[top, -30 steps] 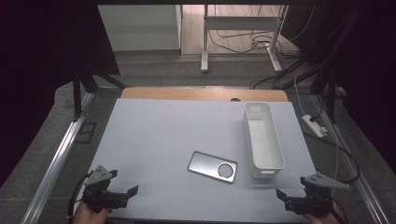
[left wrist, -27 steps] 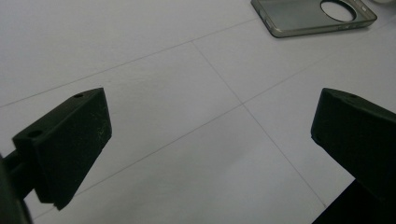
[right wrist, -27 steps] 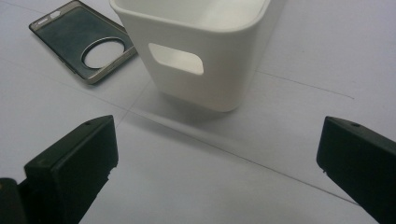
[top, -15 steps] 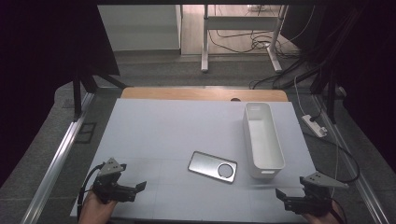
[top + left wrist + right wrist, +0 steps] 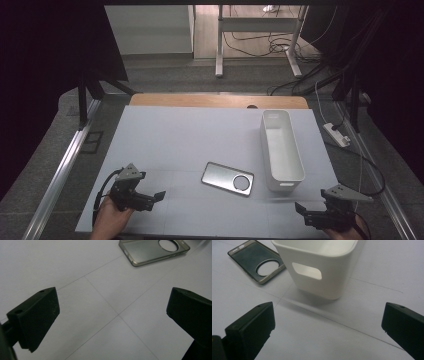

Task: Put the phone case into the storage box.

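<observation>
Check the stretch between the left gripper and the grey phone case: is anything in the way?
Nothing visible: bare white table lies between the open left gripper and the grey translucent phone case.

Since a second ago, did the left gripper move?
Yes. The left gripper moved right and forward over the table, closer to the phone case, which stayed put.

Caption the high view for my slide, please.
Two open grippers, left and right, flank a phone case beside a white bin.
</observation>
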Motion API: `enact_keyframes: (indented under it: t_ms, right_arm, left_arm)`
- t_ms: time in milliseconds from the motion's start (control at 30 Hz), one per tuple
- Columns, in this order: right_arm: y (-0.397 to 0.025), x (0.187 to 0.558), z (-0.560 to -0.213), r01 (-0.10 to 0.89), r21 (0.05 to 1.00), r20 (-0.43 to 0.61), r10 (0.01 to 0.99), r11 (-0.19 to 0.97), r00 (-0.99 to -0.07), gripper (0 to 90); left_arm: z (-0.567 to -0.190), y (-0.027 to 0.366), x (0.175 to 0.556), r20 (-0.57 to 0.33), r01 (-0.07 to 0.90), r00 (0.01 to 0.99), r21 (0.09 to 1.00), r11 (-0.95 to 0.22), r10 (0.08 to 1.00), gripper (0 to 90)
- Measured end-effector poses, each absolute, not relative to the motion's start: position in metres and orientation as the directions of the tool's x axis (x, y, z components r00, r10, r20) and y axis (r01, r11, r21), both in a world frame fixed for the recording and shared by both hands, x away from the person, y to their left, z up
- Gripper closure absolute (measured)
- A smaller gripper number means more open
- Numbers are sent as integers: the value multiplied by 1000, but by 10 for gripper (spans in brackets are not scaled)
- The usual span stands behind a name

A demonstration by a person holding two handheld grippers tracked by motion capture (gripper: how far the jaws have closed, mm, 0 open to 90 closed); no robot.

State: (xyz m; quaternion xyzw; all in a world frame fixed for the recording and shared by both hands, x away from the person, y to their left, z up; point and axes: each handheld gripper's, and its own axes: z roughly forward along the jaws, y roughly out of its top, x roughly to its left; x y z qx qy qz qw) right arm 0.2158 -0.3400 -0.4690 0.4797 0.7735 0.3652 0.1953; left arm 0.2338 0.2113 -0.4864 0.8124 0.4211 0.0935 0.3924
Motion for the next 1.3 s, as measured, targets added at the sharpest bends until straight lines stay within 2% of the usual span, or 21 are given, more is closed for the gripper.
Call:
enact_keyframes:
  t_ms: [1300]
  right_arm:
    - [-340,217,-469,595,752,60,868,285,-492,0]
  left_arm:
    - [-464,145,293,-143,537,733,722,-437,665,0]
